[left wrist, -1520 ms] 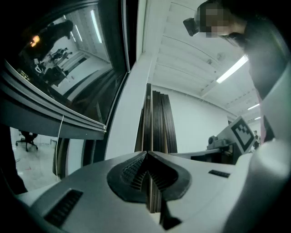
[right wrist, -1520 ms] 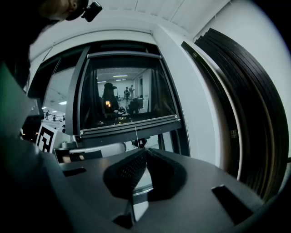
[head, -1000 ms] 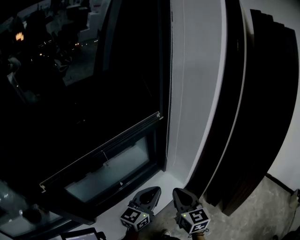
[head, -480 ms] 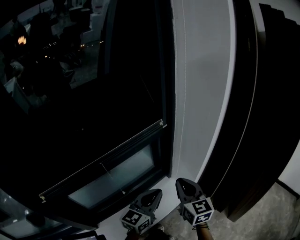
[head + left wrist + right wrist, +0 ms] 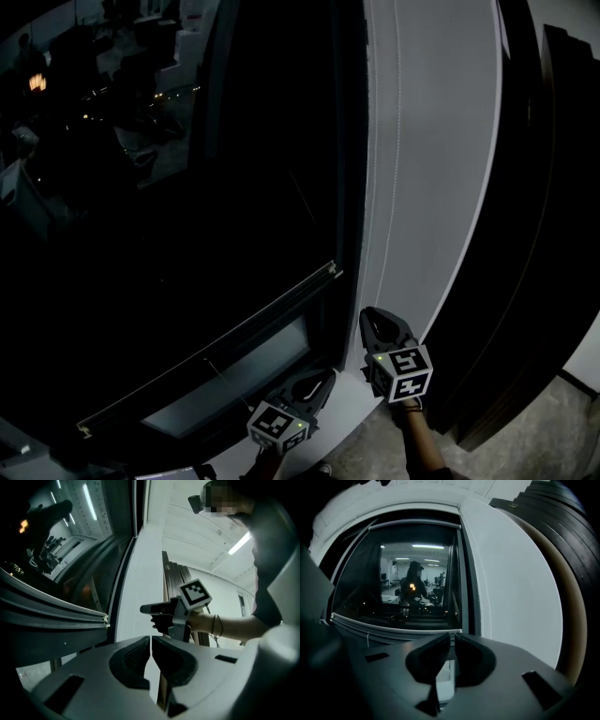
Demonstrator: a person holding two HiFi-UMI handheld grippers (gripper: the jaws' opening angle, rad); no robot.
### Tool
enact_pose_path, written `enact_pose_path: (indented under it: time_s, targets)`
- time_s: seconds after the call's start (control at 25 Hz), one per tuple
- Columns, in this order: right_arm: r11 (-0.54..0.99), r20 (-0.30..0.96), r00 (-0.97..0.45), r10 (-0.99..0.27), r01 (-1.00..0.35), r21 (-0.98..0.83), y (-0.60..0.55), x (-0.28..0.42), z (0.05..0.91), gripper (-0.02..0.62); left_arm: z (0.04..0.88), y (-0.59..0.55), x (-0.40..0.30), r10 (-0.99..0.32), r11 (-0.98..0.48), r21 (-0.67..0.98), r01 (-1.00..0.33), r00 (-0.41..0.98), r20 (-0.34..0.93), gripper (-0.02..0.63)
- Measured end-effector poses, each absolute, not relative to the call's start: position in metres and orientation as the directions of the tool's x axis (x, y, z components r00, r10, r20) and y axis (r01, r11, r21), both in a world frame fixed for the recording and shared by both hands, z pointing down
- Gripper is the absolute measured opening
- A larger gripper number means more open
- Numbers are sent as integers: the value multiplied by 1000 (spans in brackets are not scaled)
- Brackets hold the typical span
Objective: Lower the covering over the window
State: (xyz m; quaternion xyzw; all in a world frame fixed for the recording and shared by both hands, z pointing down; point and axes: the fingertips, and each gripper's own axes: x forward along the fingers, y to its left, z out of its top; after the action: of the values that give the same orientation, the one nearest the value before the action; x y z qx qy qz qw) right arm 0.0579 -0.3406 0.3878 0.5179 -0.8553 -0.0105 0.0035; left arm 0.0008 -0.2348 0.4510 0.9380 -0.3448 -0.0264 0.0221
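The right gripper [image 5: 373, 317] is hovering, jaws together and empty, beside the bead chain [image 5: 397, 169]. The left gripper [image 5: 322, 380], likewise closed, is waiting at its 7 o'clock. The covering's bottom rail [image 5: 225, 349] is hanging at 9 o'clock.

The window glass [image 5: 169, 187] is glossy and dark, the panel [image 5: 436, 187] beside it smooth matt white.

The head view looks steeply down the window [image 5: 187, 234] and white wall [image 5: 431, 187] from above. The left gripper [image 5: 322, 382] camera sits low by the window, tilted up past the wall toward the right gripper [image 5: 146, 608] and the person [image 5: 271, 559]. The right gripper's camera faces the window squarely from close, sharing that wall.
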Motion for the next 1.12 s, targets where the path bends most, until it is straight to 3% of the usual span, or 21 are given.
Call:
enact_pose_path:
  time_s: [0.32, 0.6, 0.96, 1.12]
  targets:
    - [355, 30, -354, -935, -933, 56, -425, 64, 353, 77, 453, -263, 7, -581, -814, 36, -580, 814, -27, 0]
    - [245, 48, -241, -969, -957, 155, -483, 71, 333, 77, 460, -265, 6, -551, -834, 33, -550, 834, -27, 0]
    - [250, 34, -248, -968, -961, 115, -515, 66, 315, 75, 467, -272, -15, -579, -815, 53, -577, 815, -25, 0]
    - [277, 11, -277, -961, -956, 94, -512, 66, 317, 15, 471, -275, -27, -601, -799, 63, -598, 799, -22, 0]
